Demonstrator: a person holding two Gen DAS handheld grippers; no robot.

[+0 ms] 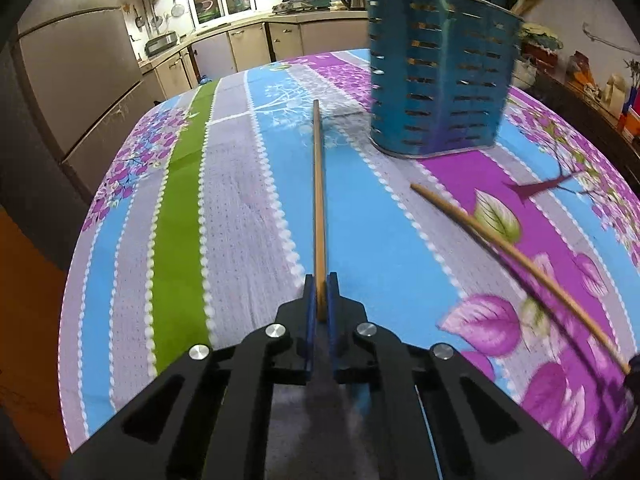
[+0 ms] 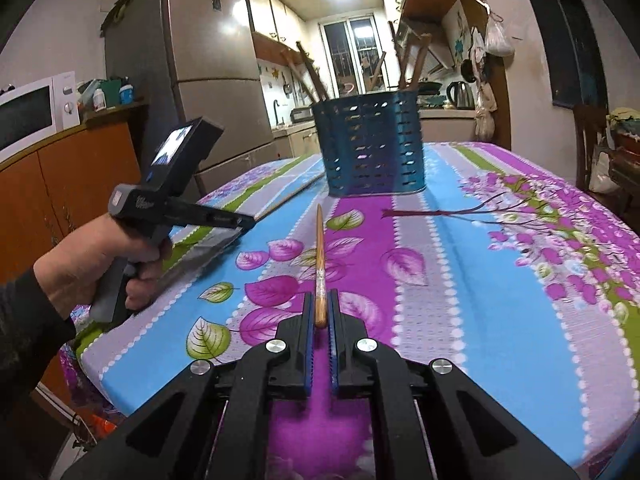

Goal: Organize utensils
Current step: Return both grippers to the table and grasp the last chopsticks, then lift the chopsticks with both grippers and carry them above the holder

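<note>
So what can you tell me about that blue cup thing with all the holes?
The blue holder is a tall, shiny, metal-looking container with rows of small slots punched through its wall. It stands upright on the flowery tablecloth, ahead of both grippers and touching neither. Several wooden handles stick out of its open top, leaning apart.

Holder stands upright on the surface, far side, utensils in it. One chopstick runs forward from the left hand-held gripper, ending left of the holder. Second chopstick sits in the right hand-held gripper, pointing at the holder. Fridge behind-left.
</note>
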